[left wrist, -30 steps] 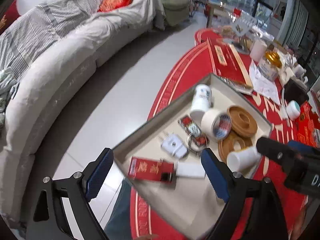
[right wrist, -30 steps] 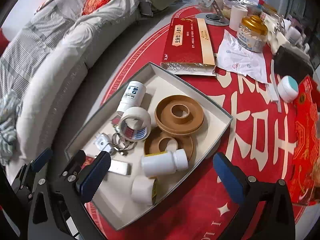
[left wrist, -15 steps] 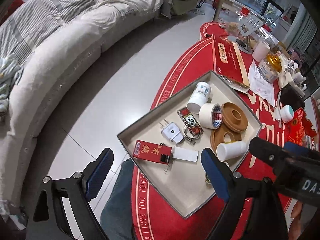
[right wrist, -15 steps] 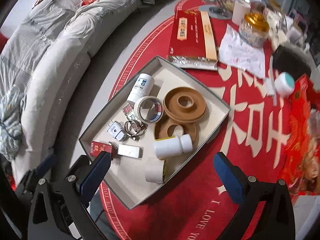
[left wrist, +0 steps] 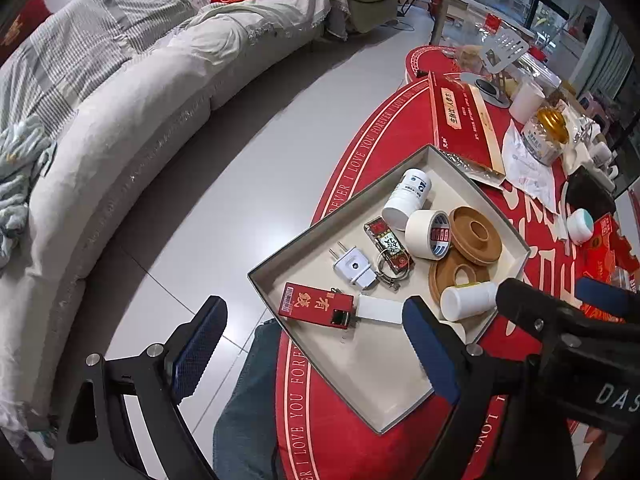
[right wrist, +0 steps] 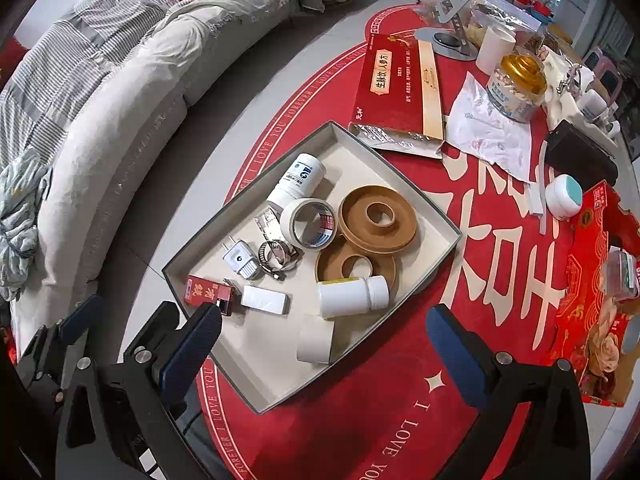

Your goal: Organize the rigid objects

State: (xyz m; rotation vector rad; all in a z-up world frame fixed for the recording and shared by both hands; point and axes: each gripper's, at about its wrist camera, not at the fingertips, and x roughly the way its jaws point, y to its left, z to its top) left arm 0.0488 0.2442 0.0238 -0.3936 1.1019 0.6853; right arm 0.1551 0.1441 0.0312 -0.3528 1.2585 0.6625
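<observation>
Red cloth with pale lettering (right wrist: 500, 264) covers the round table beside a long grey sofa (left wrist: 132, 92), and on it sits a shallow grey cardboard tray (right wrist: 404, 184) with a cream floor. Inside the tray, a white bottle with a blue label (right wrist: 298, 178) lies at the far end, touching a roll of beige tape (right wrist: 308, 222) that leans against two stacked brown ring-shaped discs (right wrist: 378, 220). Near the discs lies a plain white pill bottle (right wrist: 352, 296) on its side, and a short white cylinder (right wrist: 316, 342) stands just in front of it. Toward the sofa side are a white plug adapter (left wrist: 354, 266), a metal hose clamp (right wrist: 276, 254), a flat red packet with gold characters (left wrist: 316, 304) and a small white rectangular block (right wrist: 264, 300); what the glossy patterned tag (left wrist: 388, 242) is, I cannot say for sure. Both tools hover above the near edge: the left gripper (left wrist: 316, 354) has its blue-padded fingers spread wide and holds nothing, and the right gripper (right wrist: 324, 352) is likewise wide apart and empty. Beyond the tray lie a long red box (right wrist: 396, 84) and a gold-lidded jar (right wrist: 516, 84).
</observation>
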